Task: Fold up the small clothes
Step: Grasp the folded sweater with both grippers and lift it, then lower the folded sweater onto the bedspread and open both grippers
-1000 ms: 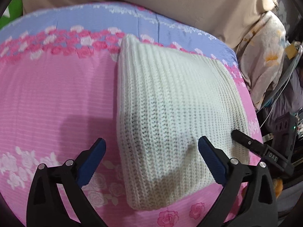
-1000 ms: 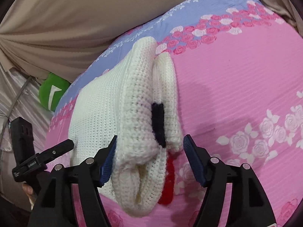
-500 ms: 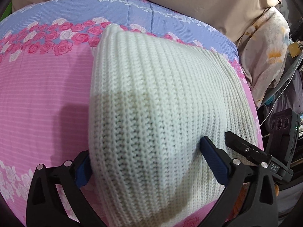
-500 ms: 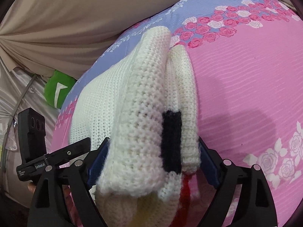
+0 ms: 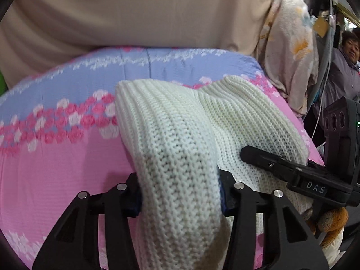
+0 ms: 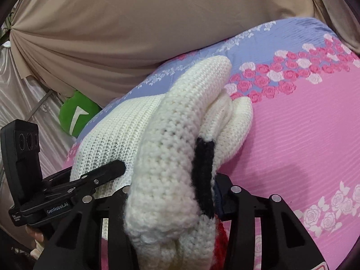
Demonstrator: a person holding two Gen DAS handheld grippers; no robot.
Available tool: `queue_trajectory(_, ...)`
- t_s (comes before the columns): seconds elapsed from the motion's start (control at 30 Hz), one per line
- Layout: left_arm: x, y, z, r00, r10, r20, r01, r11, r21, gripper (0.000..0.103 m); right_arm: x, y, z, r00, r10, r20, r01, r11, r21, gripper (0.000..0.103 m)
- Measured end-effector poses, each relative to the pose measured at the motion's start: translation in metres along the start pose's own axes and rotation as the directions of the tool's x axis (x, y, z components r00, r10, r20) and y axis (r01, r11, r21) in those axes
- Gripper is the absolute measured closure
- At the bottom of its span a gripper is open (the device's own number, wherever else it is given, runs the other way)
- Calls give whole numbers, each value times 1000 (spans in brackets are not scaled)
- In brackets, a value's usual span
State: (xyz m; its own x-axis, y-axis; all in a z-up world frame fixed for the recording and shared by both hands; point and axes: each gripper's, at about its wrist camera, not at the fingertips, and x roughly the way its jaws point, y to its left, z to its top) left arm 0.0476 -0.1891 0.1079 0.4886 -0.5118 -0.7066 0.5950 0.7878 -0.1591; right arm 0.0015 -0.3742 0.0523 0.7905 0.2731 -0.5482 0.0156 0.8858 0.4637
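A cream knitted sweater (image 5: 171, 139) lies folded on the pink flowered bed sheet (image 5: 56, 175). My left gripper (image 5: 180, 193) is shut on its near left edge and lifts it off the sheet. In the right wrist view the sweater (image 6: 166, 148) shows a black patch (image 6: 203, 173) and a bit of red knit (image 6: 221, 238) at the near edge. My right gripper (image 6: 173, 198) is shut on that thick edge. The right gripper also shows in the left wrist view (image 5: 292, 175), and the left gripper in the right wrist view (image 6: 74, 189).
A beige curtain (image 5: 135, 13) hangs behind the bed. A flowered cloth (image 5: 290, 51) hangs at the right, with a person (image 5: 344, 72) beyond it. A green plush thing (image 6: 75, 114) lies at the bed's far left edge. A brown soft toy (image 5: 330, 220) sits near the right edge.
Both grippers moved in over the sweater's near edge and closed on it. The gripped edge has risen off the sheet and the cloth now bunches upward.
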Motion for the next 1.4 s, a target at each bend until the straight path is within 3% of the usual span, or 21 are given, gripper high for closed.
queue_trajectory(0.43, -60, -20, 41, 980, -29, 196, 2, 991, 136, 57, -60, 39, 38, 972, -16, 233, 28, 998, -51, 61)
queue_trajectory(0.63, -88, -18, 58, 959, -29, 281, -21, 984, 176, 57, -78, 68, 55, 947, -14, 320, 45, 995, -90, 61)
queue_trajectory(0.97, -131, 11, 77, 907, -16, 421, -67, 981, 181, 56, -86, 132, 85, 912, 35, 409, 51, 979, -198, 61)
queue_trajectory(1.23, -149, 65, 95, 870, 58, 490, -143, 980, 138, 55, -41, 177, 117, 911, 114, 396, 2, 960, -280, 59)
queue_trajectory(1.33, -125, 98, 101, 885, 89, 457, -156, 982, 110, 49, 14, 169, 131, 940, 125, 316, -42, 965, -258, 51)
queue_trajectory(1.4, -87, 133, 97, 913, 103, 396, -137, 989, 59, 42, 70, 142, 135, 969, 136, 204, -99, 979, -180, 43)
